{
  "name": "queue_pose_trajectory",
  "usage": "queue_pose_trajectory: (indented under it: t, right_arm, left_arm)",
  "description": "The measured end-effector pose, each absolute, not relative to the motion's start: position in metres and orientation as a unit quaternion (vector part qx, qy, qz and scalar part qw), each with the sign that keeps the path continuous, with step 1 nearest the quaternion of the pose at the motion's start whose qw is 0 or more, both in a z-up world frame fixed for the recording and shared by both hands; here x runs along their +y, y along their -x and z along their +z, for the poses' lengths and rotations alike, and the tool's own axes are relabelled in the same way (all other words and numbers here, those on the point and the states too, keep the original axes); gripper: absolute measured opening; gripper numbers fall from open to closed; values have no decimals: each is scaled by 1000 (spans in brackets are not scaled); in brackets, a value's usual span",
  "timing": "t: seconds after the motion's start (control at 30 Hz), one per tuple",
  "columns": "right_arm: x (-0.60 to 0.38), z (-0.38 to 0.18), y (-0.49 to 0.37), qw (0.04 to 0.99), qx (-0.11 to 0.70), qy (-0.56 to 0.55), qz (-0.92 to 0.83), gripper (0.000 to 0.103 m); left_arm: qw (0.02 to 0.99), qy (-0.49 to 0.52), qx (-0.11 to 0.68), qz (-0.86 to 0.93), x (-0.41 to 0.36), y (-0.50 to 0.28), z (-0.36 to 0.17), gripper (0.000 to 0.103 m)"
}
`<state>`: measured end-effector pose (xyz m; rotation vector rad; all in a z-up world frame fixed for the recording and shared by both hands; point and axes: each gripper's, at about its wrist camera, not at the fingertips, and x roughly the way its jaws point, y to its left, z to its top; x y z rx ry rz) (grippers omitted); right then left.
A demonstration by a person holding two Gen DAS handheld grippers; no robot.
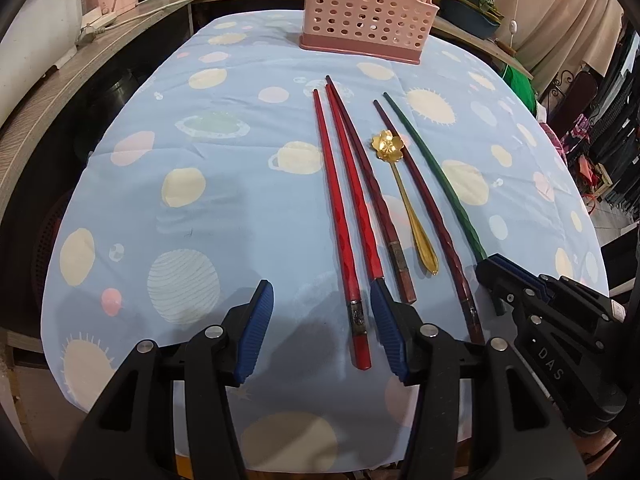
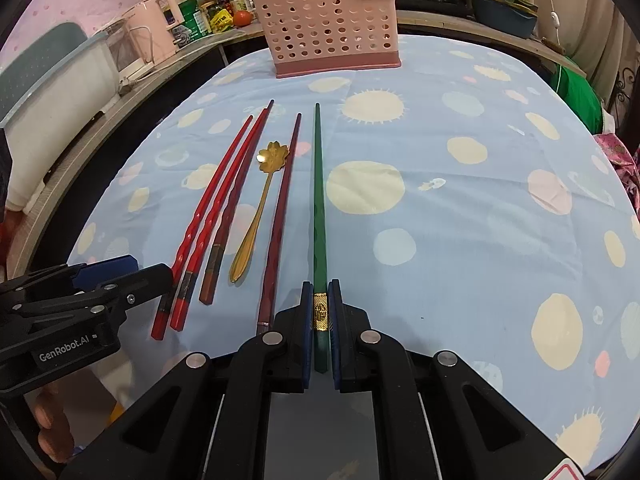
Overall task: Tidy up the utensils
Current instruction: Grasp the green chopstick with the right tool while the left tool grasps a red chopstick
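- Right gripper (image 2: 320,312), black with blue pads, clamped on the gold-banded thick end of a long green chopstick (image 2: 319,200); tip points toward the basket, stick lying along the cloth.
- Left gripper (image 1: 322,324) spread wide, nothing between its pads, low over the thick ends of two bright red chopsticks (image 1: 340,208).
- Two dark maroon chopsticks (image 1: 368,184) and a gold flower-bowled spoon (image 1: 404,196) lie in the same row, all pointing at the basket.
- Pink perforated plastic utensil basket (image 1: 366,8) upright at the far edge of the light blue planet-print tablecloth (image 1: 200,184), well apart from the row.
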<state>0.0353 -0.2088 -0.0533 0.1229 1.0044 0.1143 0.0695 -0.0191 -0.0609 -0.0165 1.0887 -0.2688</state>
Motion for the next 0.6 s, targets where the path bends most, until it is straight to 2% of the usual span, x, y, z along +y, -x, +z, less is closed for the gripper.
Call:
queue_pose_trajectory:
  t: [0.5,0.6]
  right_arm:
    - [-209,-54,-35,873,481,-59,55,7]
    - [-209,-54,-35,873,481,-59,55,7]
  left_arm:
    - [850,-24,512,-118,-27,-63,-67,47]
    - [851,-30,510,-118,-28,-61,-67,43]
